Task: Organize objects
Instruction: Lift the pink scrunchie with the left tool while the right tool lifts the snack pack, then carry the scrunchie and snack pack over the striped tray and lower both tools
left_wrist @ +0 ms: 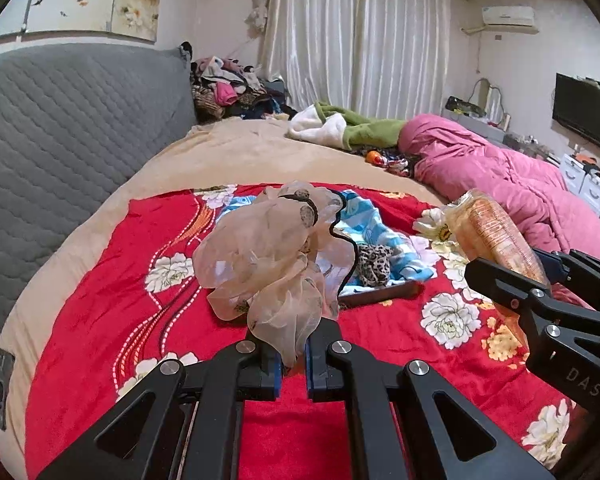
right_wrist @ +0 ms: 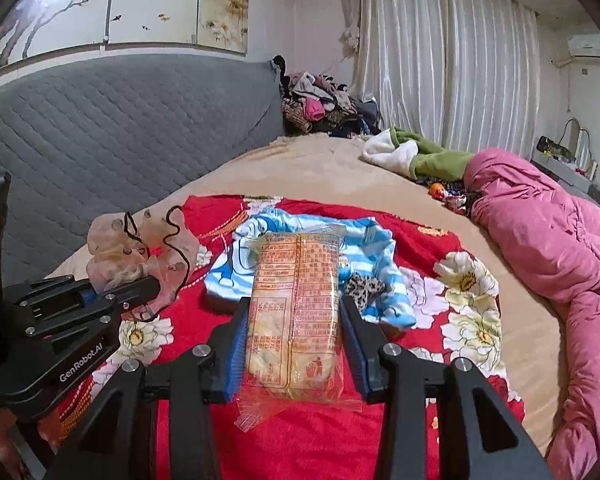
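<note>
The left gripper [left_wrist: 292,354] has its jaws clamped tight on the tail of a sheer beige ruffled fabric piece with a thin black cord [left_wrist: 274,256], which billows above the fingertips, clear of the bed. The right wrist view shows the same pairing from the side: the left gripper [right_wrist: 150,286] with the gauzy fabric [right_wrist: 140,252] bunched at its tip.

The right gripper [right_wrist: 294,332] has its jaws partly closed on a clear plastic packet with orange printed text [right_wrist: 296,304], the blue pads [right_wrist: 236,352] pressing its two long sides; the packet stands lengthwise between them, held above the bed. In the left wrist view the right gripper [left_wrist: 540,280] enters from the right with the packet [left_wrist: 496,236] at its front.

Below both lies a red blanket with white and yellow flowers [left_wrist: 100,300], spread over a tan bedsheet [left_wrist: 236,152]. On the blanket rests a blue-and-white striped garment [right_wrist: 372,248], and on it a small leopard-print fabric piece [right_wrist: 364,288]. A dark brown flat edge [left_wrist: 380,294] shows under the garment in the left view. A crumpled pink quilt [right_wrist: 560,248] lies along the right side of the bed.
</note>
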